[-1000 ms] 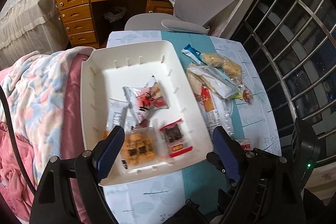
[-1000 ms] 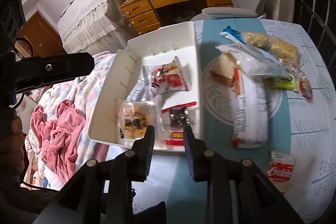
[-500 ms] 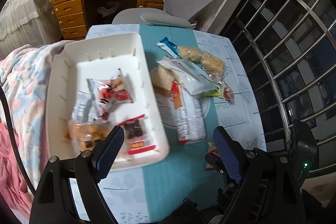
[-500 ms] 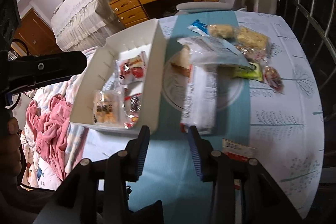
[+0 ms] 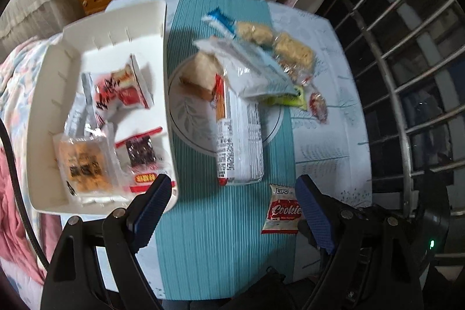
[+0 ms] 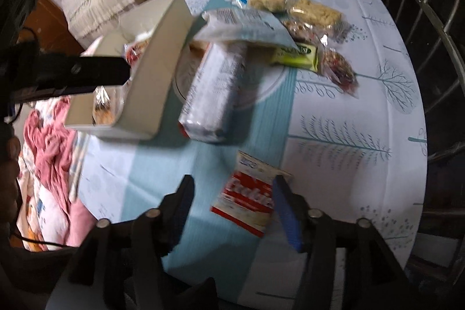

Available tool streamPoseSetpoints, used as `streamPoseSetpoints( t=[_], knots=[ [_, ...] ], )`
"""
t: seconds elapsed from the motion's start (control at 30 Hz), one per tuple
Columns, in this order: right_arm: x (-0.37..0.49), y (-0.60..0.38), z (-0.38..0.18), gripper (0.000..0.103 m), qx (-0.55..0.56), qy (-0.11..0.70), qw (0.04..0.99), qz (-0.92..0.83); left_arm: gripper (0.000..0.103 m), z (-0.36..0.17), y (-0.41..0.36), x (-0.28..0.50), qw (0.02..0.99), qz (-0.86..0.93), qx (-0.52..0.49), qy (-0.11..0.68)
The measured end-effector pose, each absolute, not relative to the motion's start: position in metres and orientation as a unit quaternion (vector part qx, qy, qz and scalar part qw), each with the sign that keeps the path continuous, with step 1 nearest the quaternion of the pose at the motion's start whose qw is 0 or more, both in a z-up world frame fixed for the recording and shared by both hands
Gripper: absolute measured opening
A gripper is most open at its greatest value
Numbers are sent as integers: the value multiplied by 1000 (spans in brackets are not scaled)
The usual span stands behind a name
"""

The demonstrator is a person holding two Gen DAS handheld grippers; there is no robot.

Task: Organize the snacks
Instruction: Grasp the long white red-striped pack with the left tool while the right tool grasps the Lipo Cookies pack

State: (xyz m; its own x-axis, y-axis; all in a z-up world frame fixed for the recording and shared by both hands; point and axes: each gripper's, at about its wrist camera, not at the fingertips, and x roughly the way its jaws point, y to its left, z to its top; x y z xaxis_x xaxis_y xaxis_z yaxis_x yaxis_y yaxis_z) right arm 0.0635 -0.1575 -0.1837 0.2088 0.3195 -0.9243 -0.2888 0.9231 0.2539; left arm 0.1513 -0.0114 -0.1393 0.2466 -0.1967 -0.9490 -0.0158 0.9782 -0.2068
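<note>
The left gripper (image 5: 231,208) hangs with its blue-padded jaws spread wide and nothing between them, above the near edge of the round table with the teal runner and tree-print cloth (image 5: 221,237). To its left sits the white rectangular plastic bin (image 5: 167,54), holding a red-and-white wrapped cake (image 5: 122,89), a clear pack of orange biscuits (image 5: 84,164) and a small red-trimmed packet with a dark snack (image 5: 142,156). Right of the bin, on the runner, lies a long white cracker sleeve with an orange stripe (image 5: 238,135); farther off rest a crumpled white-and-pale-blue bag (image 5: 247,63), two clear-wrapped beige rice bars (image 5: 276,42), a lime-green bar (image 5: 287,99) and a small clear red sweet packet (image 5: 318,103). The small red-and-white cookie packet (image 5: 282,208) lies near the table's edge, just beside the left gripper's right finger.

In the right wrist view, the right gripper (image 6: 231,199) is parted too, its jaws standing either side of the cookie packet (image 6: 247,193), not pressed on it; the picture is blurred, so whether the right pad touches it cannot be told. The bin (image 6: 157,77) is far left, the cracker sleeve (image 6: 212,95) just beyond
</note>
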Motion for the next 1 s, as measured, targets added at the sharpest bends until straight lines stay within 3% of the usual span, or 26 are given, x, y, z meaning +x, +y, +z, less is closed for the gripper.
streamPoseSetpoints(
  t=[0.3,0.43,1.0],
  knots=[
    [68,-152,-220,63,-53,637,734,228,86,-186,-29,186,738,-5,-104,667],
    [71,-151,-233,68,-63,647,726,225,86,-206,-36,200,717,13,-99,690],
    [89,-122,-262,69,-77,680,696,218,86,-261,-54,231,669,43,-78,738]
  ],
)
